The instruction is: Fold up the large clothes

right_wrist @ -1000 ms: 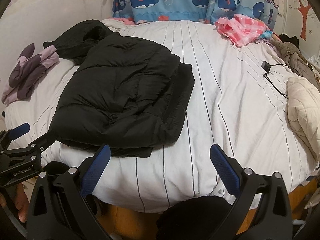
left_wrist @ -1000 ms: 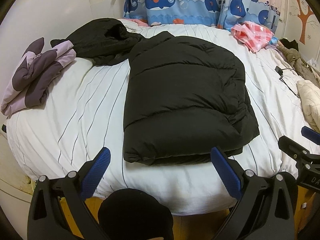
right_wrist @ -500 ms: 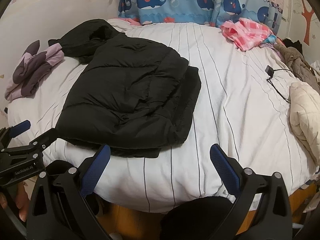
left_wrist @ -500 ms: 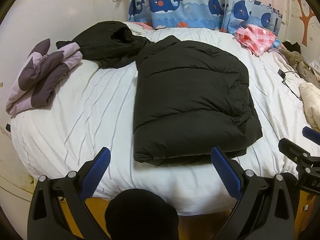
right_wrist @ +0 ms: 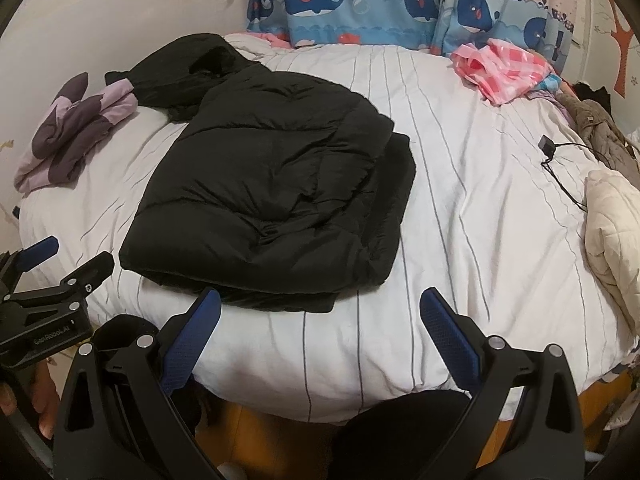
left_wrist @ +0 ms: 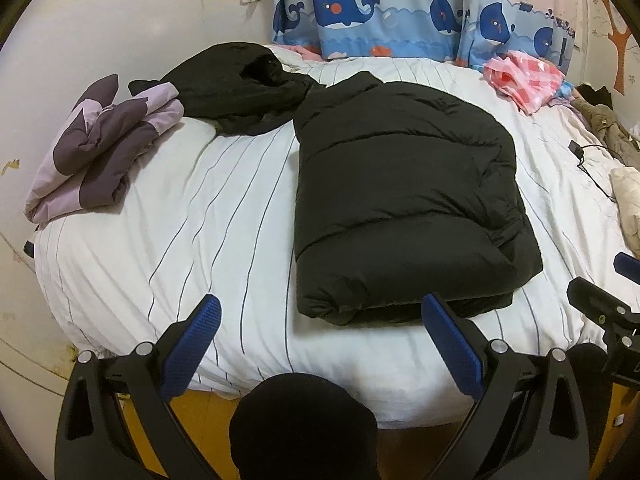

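Nearest: left gripper (left_wrist: 320,334) spread wide, empty, held short of the bed (left_wrist: 224,216) edge; right gripper (right_wrist: 320,330) likewise spread wide, empty, poised off the near edge just right of the jacket; neither in contact with cloth, presumably kept back to leave the fold undisturbed. Next: black puffer jacket (left_wrist: 404,204) lying on the striped cover, doubled lengthwise into a thick stack, near hem close to the bed edge, lower layer protruding along its right side (right_wrist: 394,208); collar end pointing toward the curtain (left_wrist: 400,12); likely placed near the edge for reach; cross fold judged the remaining step. Farther: second black garment (left_wrist: 236,84) heaped unfolded at the far left, touching the collar; purple quilt (left_wrist: 100,148) at the left edge; cream garment (right_wrist: 612,224) at the right edge; charger (right_wrist: 546,148) beyond it; pink checked cloth (left_wrist: 524,78) beneath the curtain.
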{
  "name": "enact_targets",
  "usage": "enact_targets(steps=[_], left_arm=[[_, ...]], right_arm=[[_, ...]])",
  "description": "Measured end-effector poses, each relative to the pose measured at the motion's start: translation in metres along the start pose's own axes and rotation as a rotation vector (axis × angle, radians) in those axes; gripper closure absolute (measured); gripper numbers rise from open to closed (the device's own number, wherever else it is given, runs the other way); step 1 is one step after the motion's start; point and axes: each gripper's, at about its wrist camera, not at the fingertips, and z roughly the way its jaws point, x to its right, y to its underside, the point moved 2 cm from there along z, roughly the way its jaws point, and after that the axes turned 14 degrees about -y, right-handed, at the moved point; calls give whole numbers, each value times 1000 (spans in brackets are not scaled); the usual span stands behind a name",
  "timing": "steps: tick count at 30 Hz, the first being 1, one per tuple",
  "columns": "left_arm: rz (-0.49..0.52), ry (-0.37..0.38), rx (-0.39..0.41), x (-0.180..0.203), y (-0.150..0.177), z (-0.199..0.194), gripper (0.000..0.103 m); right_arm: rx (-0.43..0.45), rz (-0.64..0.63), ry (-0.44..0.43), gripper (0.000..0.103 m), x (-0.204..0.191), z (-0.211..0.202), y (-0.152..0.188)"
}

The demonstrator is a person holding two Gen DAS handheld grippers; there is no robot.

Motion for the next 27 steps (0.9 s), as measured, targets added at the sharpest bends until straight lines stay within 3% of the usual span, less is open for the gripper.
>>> enact_targets(steps=[27], left_arm=[[-40, -3, 33, -21, 3, -1, 7]], right_arm=[[-22, -84, 10, 7, -30, 11, -13]])
